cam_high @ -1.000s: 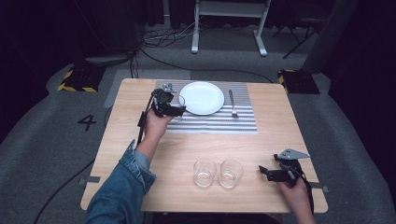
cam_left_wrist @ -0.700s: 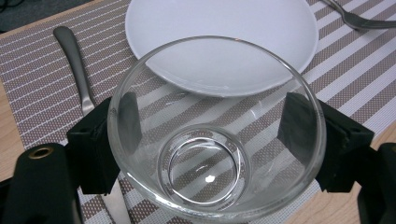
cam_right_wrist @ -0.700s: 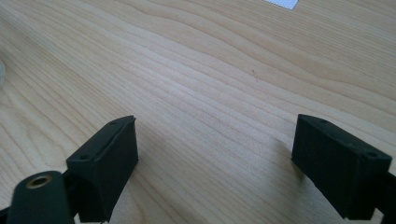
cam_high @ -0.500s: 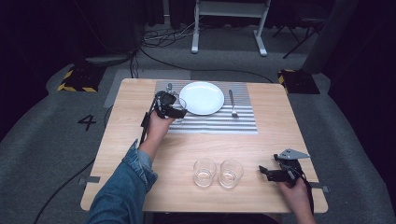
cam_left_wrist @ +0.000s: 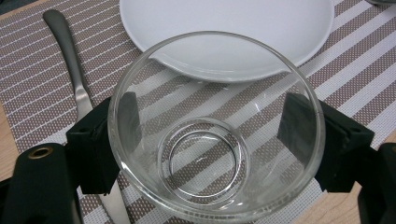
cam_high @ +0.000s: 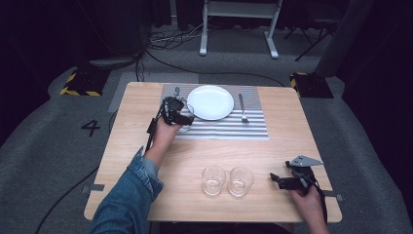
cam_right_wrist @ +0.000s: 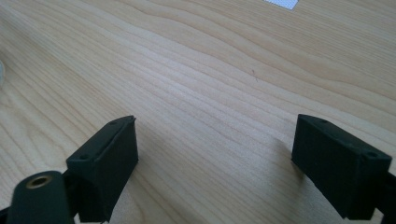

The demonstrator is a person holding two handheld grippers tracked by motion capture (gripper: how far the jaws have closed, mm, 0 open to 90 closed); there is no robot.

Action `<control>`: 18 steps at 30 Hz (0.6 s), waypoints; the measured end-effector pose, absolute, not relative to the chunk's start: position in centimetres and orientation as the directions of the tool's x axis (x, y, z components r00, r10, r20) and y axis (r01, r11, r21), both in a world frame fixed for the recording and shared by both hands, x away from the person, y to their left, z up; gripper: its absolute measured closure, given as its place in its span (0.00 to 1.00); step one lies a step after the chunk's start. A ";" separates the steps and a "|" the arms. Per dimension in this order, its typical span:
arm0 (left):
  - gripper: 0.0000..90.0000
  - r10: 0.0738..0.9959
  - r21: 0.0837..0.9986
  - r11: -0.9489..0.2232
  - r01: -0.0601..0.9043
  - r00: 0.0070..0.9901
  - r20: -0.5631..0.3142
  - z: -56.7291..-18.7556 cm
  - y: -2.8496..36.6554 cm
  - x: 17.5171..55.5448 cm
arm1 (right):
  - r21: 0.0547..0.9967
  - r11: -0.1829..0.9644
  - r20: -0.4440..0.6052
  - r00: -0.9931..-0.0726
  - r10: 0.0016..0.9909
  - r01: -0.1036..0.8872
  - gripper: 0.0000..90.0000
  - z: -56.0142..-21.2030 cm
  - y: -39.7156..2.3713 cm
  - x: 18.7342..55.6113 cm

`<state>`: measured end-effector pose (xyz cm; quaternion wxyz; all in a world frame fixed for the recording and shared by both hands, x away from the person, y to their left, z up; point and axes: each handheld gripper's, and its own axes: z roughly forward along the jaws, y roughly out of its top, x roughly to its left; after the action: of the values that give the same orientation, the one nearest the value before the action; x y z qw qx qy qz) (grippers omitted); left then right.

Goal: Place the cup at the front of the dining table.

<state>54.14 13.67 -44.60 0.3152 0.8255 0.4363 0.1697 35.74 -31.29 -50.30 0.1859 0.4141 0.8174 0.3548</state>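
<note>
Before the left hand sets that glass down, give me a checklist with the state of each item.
1. Glass between the left gripper fingers, one on each side: ok.
2. Glass upright, mouth up: ok.
3. Glass over the striped mat, next to the plate: ok.
4. Knife lies beneath the glass's left side, where it would land: not ok.
5. Glass already resting on the mat: cannot tell.
6. Right gripper open, apart from the two glasses near the front edge: ok.

High view overhead, gripper views close, low
</note>
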 end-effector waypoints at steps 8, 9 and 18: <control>0.20 0.836 0.668 -0.410 0.621 0.549 0.002 -44.8 14.4 53.9 | 0.734 0.404 -0.009 -0.588 0.809 0.546 0.16 -50.3 -31.3 35.7; 0.20 0.842 0.674 -0.404 0.619 0.539 0.010 -44.8 14.3 53.8 | 0.735 0.407 -0.012 -0.589 0.808 0.543 0.16 -50.3 -31.3 35.8; 0.19 0.837 0.701 -0.406 0.587 0.546 0.027 -44.2 14.5 53.1 | 0.734 0.405 -0.010 -0.588 0.809 0.545 0.16 -50.3 -31.3 35.7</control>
<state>53.10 14.51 -44.22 0.3269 0.8162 0.4363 0.1915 35.74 -31.29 -50.30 0.1860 0.4141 0.8174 0.3548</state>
